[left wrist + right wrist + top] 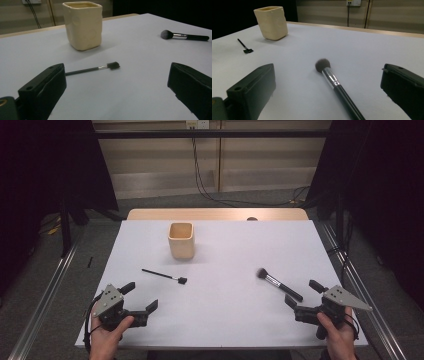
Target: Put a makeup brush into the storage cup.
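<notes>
With both grippers resting low at the near edge of the worktop point(225, 320), nothing is held. The left gripper point(141, 297) has its fingers point(45, 87) spread wide apart, nothing between them. The right gripper point(304, 293) is the same: fingers point(252, 87) wide apart, not pressing on anything.

The big brush point(279, 284) lies flat just ahead of the right fingers. In the right gripper view its black handle runs down into the gap between the two fingers, nearer the middle than either pad, touching neither. Its metal collar and dark bristle head point(322, 64) point away from the fingers, out past their tips. The left gripper view has the same brush point(185, 36) far off to the right, well apart from the left fingers.

The thin brush point(164, 275) lies flat ahead of the left fingers, a short way past the tips. In the left gripper view its stem point(85, 70) starts just behind the left-hand finger and runs across towards the middle of the gap, small flat head point(113, 65) at that end. No contact with either finger.

The cup point(181, 240) stands upright beyond the thin brush, well apart from both sets of fingers, mouth open upward. From the left fingers it sits ahead, slightly left of centre point(83, 25); from the right fingers it is far off to the left point(271, 22).
</notes>
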Demonstrator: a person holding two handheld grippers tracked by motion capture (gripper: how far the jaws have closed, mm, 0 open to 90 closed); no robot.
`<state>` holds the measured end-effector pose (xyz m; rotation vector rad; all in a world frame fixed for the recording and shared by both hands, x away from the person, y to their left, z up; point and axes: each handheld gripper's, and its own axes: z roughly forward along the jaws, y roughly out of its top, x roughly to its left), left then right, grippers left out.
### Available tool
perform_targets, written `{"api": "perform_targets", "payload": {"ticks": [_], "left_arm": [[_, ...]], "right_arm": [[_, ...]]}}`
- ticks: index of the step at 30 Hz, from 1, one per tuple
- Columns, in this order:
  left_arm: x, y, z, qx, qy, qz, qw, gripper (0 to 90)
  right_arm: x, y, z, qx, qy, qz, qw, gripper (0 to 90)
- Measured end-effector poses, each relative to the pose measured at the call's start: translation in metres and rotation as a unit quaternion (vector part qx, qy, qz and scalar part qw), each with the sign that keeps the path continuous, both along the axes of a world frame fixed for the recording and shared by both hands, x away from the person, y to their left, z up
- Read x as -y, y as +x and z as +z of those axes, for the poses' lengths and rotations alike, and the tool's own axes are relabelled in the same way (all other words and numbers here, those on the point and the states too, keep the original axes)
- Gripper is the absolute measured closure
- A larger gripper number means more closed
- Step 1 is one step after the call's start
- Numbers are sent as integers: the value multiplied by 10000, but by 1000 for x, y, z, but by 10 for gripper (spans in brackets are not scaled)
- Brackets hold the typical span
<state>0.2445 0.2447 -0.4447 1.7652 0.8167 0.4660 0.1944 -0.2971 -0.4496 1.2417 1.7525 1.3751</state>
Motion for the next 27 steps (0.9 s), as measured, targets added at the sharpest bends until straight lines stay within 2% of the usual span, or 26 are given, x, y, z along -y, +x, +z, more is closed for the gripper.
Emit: {"api": "perform_targets", "payload": {"ticks": [7, 10, 15, 18, 20, 27], "left_arm": [[10, 5, 8, 83, 78, -67, 9999, 16], [13, 10, 8, 106, 158, -87, 9998, 20], [17, 20, 10, 94, 177, -110, 9997, 21], [21, 25, 12, 104, 134, -104, 9998, 22], [25, 28, 14, 184, 169, -126, 9996, 22], [30, 41, 14, 356, 56, -220, 9991, 21]], "right_arm": [[2, 0, 0, -15, -8, -60, 10000, 0], [2, -1, 0, -17, 4, -60, 10000, 0], [2, 0, 0, -11, -13, -42, 10000, 0], [2, 1, 0, -10, -1, -35, 10000, 0], [2, 1, 0, -13, 1, -23, 10000, 0], [2, 2, 0, -15, 38, -79, 10000, 0]]}}
